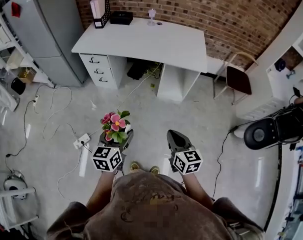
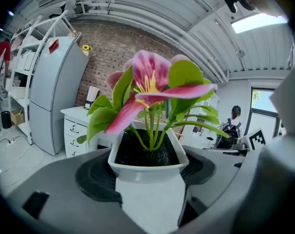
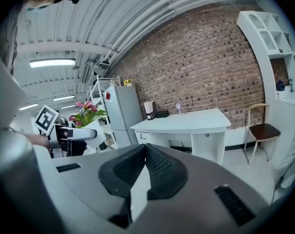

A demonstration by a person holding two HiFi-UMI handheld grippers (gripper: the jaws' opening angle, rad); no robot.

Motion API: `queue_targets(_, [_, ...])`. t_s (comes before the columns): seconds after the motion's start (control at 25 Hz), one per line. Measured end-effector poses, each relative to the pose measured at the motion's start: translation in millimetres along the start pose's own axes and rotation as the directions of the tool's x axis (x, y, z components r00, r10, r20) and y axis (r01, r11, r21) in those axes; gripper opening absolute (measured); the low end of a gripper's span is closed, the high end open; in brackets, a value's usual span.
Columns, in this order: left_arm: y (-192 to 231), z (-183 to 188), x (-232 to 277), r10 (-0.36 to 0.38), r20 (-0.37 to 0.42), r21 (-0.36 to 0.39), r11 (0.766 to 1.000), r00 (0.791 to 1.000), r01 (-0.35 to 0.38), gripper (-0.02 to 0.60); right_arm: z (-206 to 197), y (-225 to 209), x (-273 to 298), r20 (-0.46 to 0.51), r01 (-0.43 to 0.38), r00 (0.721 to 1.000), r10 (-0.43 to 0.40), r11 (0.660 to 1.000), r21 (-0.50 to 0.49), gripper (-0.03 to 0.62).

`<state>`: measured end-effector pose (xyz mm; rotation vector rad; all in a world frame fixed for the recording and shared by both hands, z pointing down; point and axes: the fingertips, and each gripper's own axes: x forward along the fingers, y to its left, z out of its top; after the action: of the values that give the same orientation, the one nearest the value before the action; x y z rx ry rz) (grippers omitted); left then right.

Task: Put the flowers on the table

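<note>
A white rectangular pot (image 2: 147, 165) of pink flowers (image 1: 115, 123) with green leaves sits between the jaws of my left gripper (image 1: 118, 140), which is shut on it and carries it above the floor. In the left gripper view the bloom (image 2: 148, 79) fills the middle and both pads press the pot's sides. My right gripper (image 1: 173, 137) hangs beside it, shut and empty; its pads meet at the tip (image 3: 145, 152). The white table (image 1: 141, 41) stands ahead against the brick wall, well beyond both grippers. The right gripper view also shows the table (image 3: 186, 121) and the flowers (image 3: 86, 112).
On the table's back edge stand a magazine holder (image 1: 100, 9), a black box (image 1: 121, 17) and a small clear vase (image 1: 152, 16). A grey fridge (image 1: 51, 29) is left of the table, a chair (image 1: 239, 79) to its right. Cables and a power strip (image 1: 82, 141) lie on the floor at left.
</note>
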<state>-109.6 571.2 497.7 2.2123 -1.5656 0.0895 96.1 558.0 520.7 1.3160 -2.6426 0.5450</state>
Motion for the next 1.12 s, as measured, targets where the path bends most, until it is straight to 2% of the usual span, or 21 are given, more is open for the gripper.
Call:
queue_targets(0.36, [21, -7, 0, -0.026, -0.021, 0.007, 1.000, 0.999, 0.026, 0.373, -16, 4, 10, -0.015, 0.047, 0.999, -0.047, 0.999, 0.019, 0.003])
queue_targets(0.68, [35, 4, 16, -0.089, -0.012, 0.033, 0.995, 0.996, 0.089, 0.373, -23, 6, 19, 0.002, 0.110, 0.994, -0.110, 0.993, 0.037, 0.003])
queue_targets(1.12, [61, 25, 54, -0.084, 0.002, 0.027, 0.996, 0.996, 0.084, 0.373, -8, -13, 63, 0.017, 0.120, 0.992, -0.121, 0.991, 0.052, 0.003])
